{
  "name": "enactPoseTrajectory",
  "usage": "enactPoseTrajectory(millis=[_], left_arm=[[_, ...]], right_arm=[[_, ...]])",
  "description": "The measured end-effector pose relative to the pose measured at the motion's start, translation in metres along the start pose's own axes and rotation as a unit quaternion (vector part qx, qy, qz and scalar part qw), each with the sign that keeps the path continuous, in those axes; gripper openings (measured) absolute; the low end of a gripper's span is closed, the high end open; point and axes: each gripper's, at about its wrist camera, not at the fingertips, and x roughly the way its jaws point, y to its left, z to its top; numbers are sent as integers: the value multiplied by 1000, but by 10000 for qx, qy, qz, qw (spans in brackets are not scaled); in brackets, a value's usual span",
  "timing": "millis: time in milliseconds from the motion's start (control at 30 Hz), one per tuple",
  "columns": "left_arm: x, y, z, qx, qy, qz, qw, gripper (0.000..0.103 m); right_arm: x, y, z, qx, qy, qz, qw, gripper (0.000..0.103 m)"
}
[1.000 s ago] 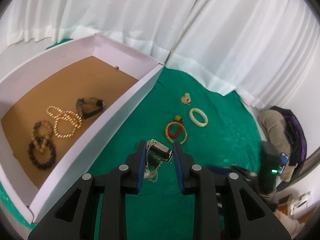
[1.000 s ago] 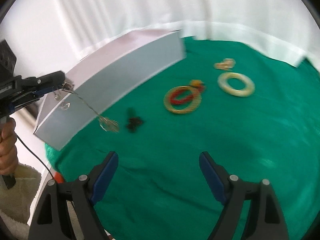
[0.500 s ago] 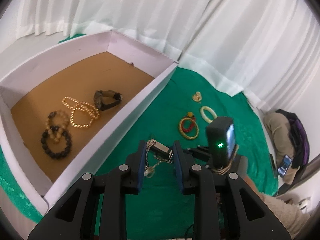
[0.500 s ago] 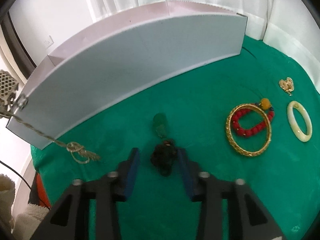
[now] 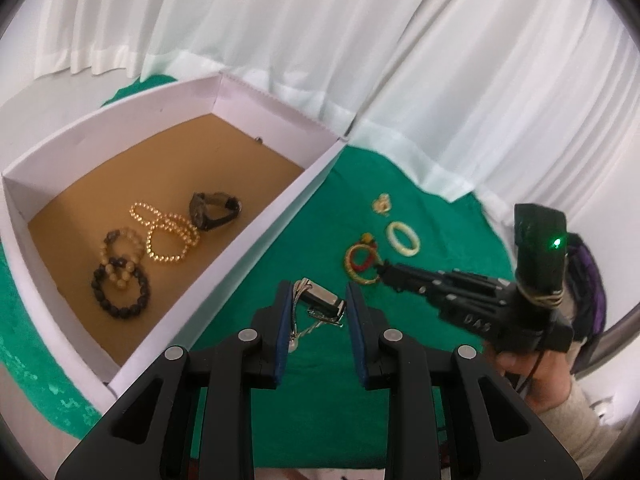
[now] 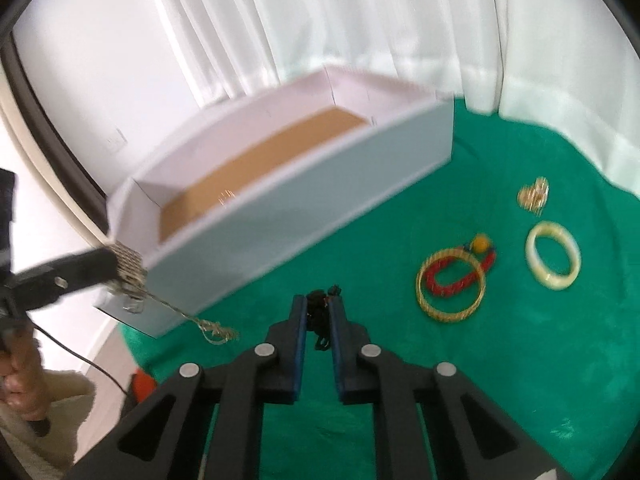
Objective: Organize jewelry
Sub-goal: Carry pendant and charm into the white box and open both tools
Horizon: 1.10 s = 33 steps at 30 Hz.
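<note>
Our left gripper (image 5: 316,300) pinches a limp, tangle-prone silver chain watch (image 5: 320,302) at lower centre; we'd grip its stiff case. Our right gripper (image 6: 318,312) jaws clamp a soft black cord (image 6: 320,308). The box wall (image 5: 256,236) needs clearing; open room lies inside.

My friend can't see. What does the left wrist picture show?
The left gripper holds a silver chain piece beside a white box holding bracelets and a watch. More bangles lie on the green cloth.
</note>
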Motion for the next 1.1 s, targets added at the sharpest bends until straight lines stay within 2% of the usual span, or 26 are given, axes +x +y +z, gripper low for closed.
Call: enactPoseTrajectory(millis=[133, 233, 367, 500, 633, 800, 967, 1100], left_arm=[[-25, -4, 15, 9, -132, -162, 9998, 25], [-45, -4, 31, 96, -325, -153, 9993, 25], [-66, 2, 50, 182, -591, 28, 9981, 25], [-73, 25, 69, 134, -792, 410, 9959, 25], [-65, 58, 85, -38, -847, 809, 9931, 25], [-42, 105, 95, -253, -799, 1383, 9868, 25], [-6, 156, 97, -562, -493, 1785, 9811, 25], [28, 184, 93, -567, -171, 2142, 9750, 25]], right_arm=[[-29, 17, 24, -73, -316, 238, 9992, 11], [-38, 22, 47, -204, -443, 373, 9981, 11], [-33, 39, 71, -353, -568, 517, 9964, 11], [-17, 51, 100, -459, -640, 610, 9950, 11], [9, 57, 125, -542, -569, 569, 9953, 11], [54, 46, 147, -593, -340, 309, 9972, 11], [107, 20, 157, -484, 72, 78, 9988, 11], [142, 2, 156, -404, 349, -144, 9985, 11]])
